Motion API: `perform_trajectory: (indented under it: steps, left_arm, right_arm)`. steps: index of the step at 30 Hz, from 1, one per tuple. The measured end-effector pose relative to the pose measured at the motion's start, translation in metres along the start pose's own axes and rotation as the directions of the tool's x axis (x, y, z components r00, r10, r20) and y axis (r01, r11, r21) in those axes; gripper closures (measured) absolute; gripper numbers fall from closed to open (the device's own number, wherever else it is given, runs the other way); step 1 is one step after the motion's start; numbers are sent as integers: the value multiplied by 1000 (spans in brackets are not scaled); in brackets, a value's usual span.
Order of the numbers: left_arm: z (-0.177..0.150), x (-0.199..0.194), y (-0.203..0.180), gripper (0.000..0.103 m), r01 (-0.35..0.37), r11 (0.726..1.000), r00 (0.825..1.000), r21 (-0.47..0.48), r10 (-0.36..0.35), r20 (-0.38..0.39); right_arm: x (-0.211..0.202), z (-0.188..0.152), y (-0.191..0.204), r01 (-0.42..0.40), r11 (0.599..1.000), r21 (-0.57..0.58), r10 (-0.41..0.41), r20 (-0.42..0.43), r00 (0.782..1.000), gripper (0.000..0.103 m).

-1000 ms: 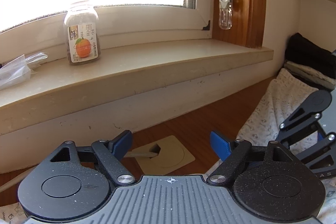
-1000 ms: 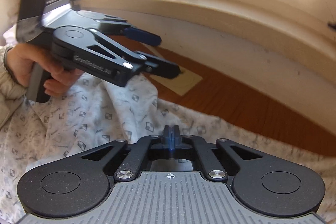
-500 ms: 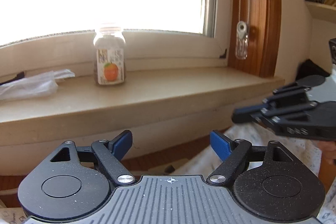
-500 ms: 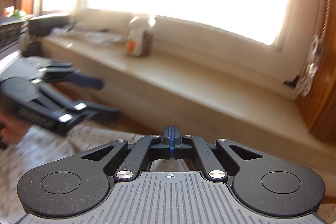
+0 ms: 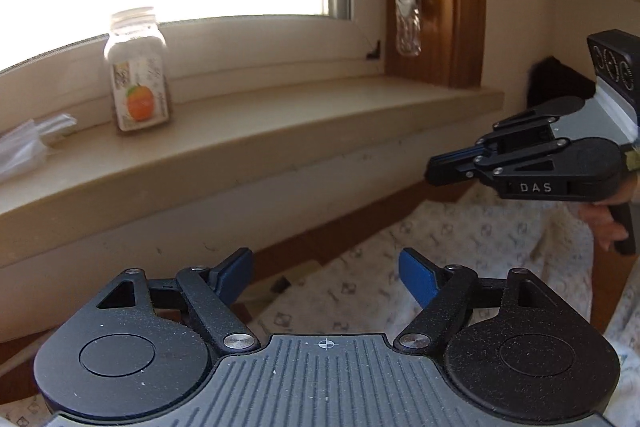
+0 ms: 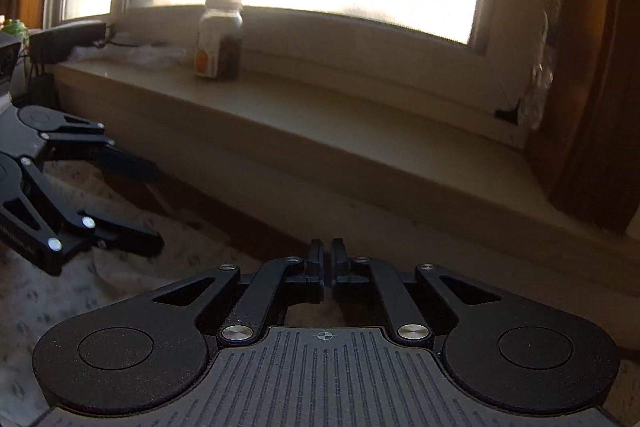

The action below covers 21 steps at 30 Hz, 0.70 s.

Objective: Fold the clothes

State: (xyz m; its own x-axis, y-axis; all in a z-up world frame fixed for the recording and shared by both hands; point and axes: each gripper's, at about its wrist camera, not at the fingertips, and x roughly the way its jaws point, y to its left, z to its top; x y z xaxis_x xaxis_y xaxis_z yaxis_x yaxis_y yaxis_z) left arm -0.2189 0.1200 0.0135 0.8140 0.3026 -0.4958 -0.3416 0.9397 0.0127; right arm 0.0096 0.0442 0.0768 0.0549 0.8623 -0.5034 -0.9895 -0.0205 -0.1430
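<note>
Since a second ago both views are tilting up off the cloth: the window sill (image 5: 256,131) is now filling the middle of each frame, and the right gripper (image 6: 327,259) is swinging from the printed garment toward the window. In the left wrist view the right gripper (image 5: 434,169) is now hanging in the air at the right edge, above the cloth instead of down on it.

Right gripper: jaws are cracking open, narrow gap showing between the fingers, nothing between them. Released, no cloth in it.

Left gripper (image 5: 326,271): jaws standing wide apart, blue pads clear, nothing gripped. In the right wrist view the left gripper (image 6: 156,207) is sitting at the left edge, spread, just over the fabric.

Garment (image 5: 460,259): white with a small grey print, lying loose on the brown wooden surface (image 5: 344,239) below the sill, under and ahead of both grippers, running off to the right. Same garment (image 6: 80,287) is showing bottom left in the right wrist view, rumpled.

Fingers of the person's right hand (image 5: 604,223) are wrapping the right gripper's handle.

On the sill: jar (image 5: 138,71) with an orange on the label, upright; crinkled clear plastic bag (image 5: 28,147) to its left. Blind-cord pull (image 5: 408,23) is hanging by the wooden window frame.
</note>
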Motion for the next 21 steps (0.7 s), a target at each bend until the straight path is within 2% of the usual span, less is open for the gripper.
perform_trajectory:
  steps: [3,6,8,12,13,16,21]
  left_arm:
    - [-4,5,-3,21,19,1000,999,25,-18,-39]
    - [-9,8,-5,21,20,999,998,48,-17,-66]
    - [-9,10,-5,21,14,999,998,47,-11,-64]
    - [-8,15,-1,20,10,999,997,32,-8,-72]
    - [-10,17,0,20,9,1000,997,28,-7,-81]
    - [-10,21,1,20,10,1000,995,21,-8,-103]
    - [-10,23,1,20,9,1000,993,22,-7,-114]
  right_arm:
    - [-2,-16,-22,-15,999,42,19,-86,996,81]
    - [-7,-29,-41,-27,994,103,41,-135,990,80]
    - [-11,-36,-46,-60,988,141,79,-136,988,81]
    - [-20,-42,-33,-165,980,112,180,-141,973,81]
    - [-23,-44,-31,-169,981,100,182,-144,973,81]
    - [-32,-48,-36,-143,986,92,155,-141,978,81]
    - [-42,-48,-67,-16,991,131,31,-113,993,80]
